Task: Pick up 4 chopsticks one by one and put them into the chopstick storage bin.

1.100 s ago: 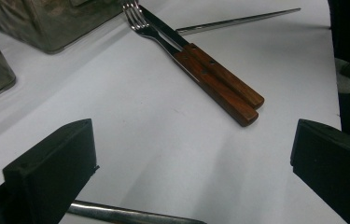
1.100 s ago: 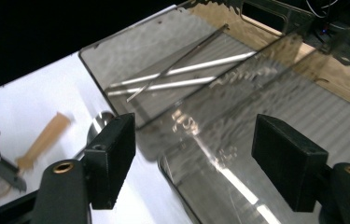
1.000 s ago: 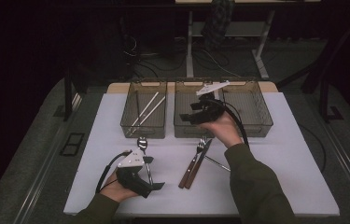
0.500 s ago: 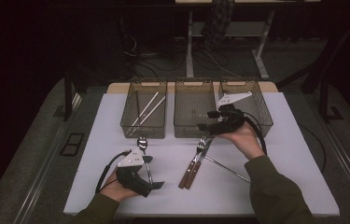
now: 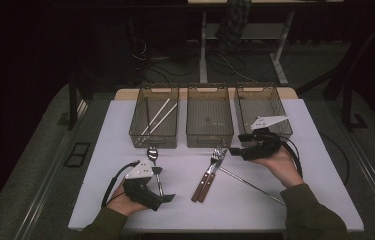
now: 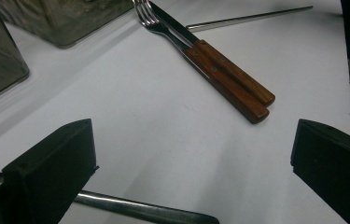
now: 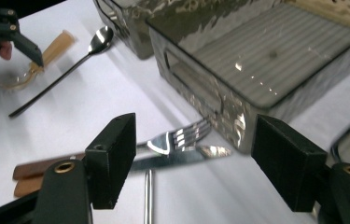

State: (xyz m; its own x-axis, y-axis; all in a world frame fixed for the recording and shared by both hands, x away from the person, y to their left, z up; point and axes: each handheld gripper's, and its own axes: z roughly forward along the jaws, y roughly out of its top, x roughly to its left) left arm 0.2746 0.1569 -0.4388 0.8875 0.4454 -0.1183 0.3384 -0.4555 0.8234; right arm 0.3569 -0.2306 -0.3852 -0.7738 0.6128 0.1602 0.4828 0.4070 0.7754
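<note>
Jaws of the right gripper (image 5: 235,149) stand spread wide with nothing between the pads; in the right gripper view they frame the tines of the fork (image 7: 182,136) and the tip of the knife (image 7: 196,152) without touching either. Both pieces lie side by side on the white worktop (image 5: 295,200), just in front of the middle bin (image 5: 210,117), their wooden handles toward the person and slightly to the left, their metal ends pointing away toward the bins. In the high view the fork (image 5: 210,167) and knife (image 5: 214,169) run on a slant from lower left to upper right, touching or nearly so along their handles. A thin metal rod (image 5: 250,185) lies just right of them, slanting the other way, its far end close by the fork's tines. The left gripper (image 5: 167,197) rests low on the worktop with its jaws likewise spread and empty; a spoon (image 5: 154,162) lies beside it, bowl pointing toward the bins, handle running back toward the person past the near jaw. Two pale sticks (image 5: 157,117) lie aslant in the left bin (image 5: 154,120), and the right bin (image 5: 262,107) stands beside the right hand. No writing or label can be read on any piece.
</note>
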